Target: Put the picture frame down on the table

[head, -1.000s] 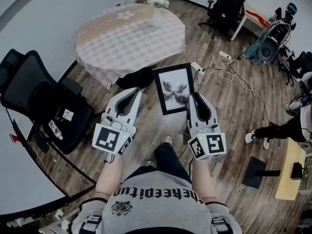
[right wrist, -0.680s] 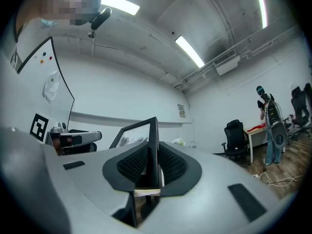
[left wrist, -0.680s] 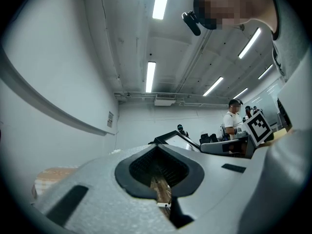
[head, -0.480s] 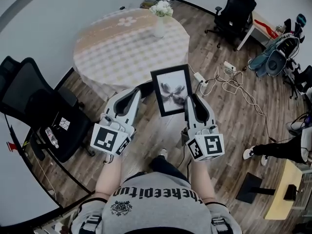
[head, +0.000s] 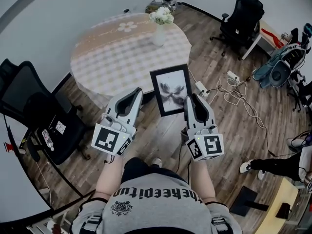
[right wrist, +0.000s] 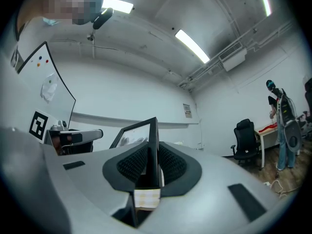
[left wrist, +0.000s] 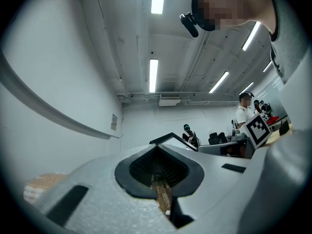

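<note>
Round desk (head: pixel 122 48) has drawn nearer with the person's step, yet the frame (head: pixel 171 89), clenched in the right tongs (head: pixel 190 98), still hangs over floor; left tongs (head: pixel 137 92) closed, empty.

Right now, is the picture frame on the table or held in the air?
Held in the air: the right gripper clamps the picture frame, with floor beneath it.

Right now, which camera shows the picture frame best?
The head view: the whole picture frame faces it, black border and dark print included. The right gripper view shows only its thin edge pinched in the right tool. The left gripper view catches just a far corner.
</note>
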The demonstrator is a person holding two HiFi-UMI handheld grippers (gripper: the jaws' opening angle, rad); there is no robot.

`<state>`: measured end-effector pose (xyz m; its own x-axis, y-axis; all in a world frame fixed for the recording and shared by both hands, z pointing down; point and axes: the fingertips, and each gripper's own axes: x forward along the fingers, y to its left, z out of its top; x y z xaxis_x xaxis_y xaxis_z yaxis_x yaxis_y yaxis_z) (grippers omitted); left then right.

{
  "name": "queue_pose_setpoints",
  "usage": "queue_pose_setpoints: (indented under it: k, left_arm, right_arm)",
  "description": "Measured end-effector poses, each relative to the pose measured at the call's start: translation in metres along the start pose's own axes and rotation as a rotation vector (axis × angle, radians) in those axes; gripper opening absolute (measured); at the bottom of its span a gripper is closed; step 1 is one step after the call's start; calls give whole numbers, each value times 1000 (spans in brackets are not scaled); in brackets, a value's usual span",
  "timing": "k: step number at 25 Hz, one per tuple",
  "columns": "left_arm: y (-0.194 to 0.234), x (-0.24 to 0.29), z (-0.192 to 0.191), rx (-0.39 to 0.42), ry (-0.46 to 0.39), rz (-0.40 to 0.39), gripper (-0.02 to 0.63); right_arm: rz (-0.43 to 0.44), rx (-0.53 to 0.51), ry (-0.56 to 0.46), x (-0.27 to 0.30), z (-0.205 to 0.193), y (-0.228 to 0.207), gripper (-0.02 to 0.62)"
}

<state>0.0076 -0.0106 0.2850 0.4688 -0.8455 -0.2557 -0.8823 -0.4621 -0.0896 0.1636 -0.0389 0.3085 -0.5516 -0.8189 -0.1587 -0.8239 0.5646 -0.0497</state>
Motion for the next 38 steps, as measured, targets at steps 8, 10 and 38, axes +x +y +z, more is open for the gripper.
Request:
queue_pose_setpoints:
  k: [8, 10, 38]
  left_arm:
    - [24, 28, -15, -2, 22, 9, 15]
    - [34, 33, -21, -10, 30, 1, 15]
    - [165, 129, -67, -51, 58, -276, 15]
  right_arm:
    - [-14, 32, -1, 34, -11, -22, 71]
    - [-17, 22, 5, 43, -15, -20, 71]
    - [-291, 42, 3, 175, -54, -25, 71]
